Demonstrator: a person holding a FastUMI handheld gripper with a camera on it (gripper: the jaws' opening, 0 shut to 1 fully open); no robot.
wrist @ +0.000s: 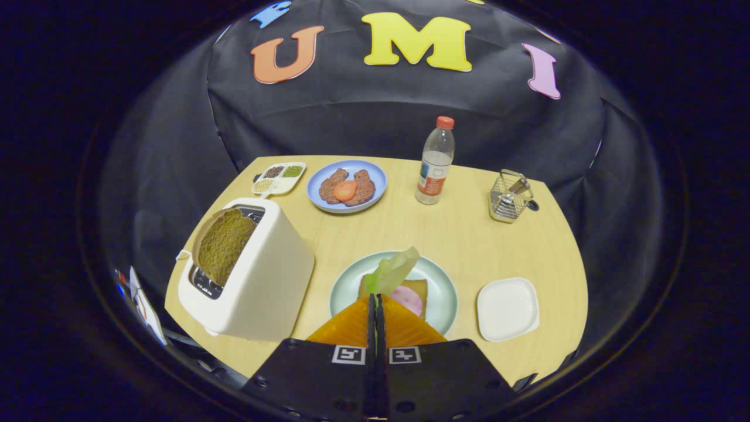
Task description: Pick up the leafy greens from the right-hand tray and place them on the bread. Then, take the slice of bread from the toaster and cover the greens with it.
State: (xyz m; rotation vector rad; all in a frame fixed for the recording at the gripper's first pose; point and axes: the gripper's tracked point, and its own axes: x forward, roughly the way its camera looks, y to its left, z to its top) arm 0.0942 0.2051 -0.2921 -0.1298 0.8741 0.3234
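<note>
Here the wooden worktop carries everything, set against the dark cloth wall. Largest on it is the white toaster, standing off to the left of the claw, with a brown slice of bread sticking up out of its slot. Just ahead of the fingers sits a pale green plate holding a slice of bread with a pink round slice on it. Beyond it, at the far side, a blue plate bears two brown patties and a red slice. To the right of the green plate lies the small white square tray. A clear bottle with a red cap stands far back, a wire basket to its right, a divided seasoning dish far left. The claw is clenched on the leafy greens, which rise from its tips above the bread on the green plate.
</note>
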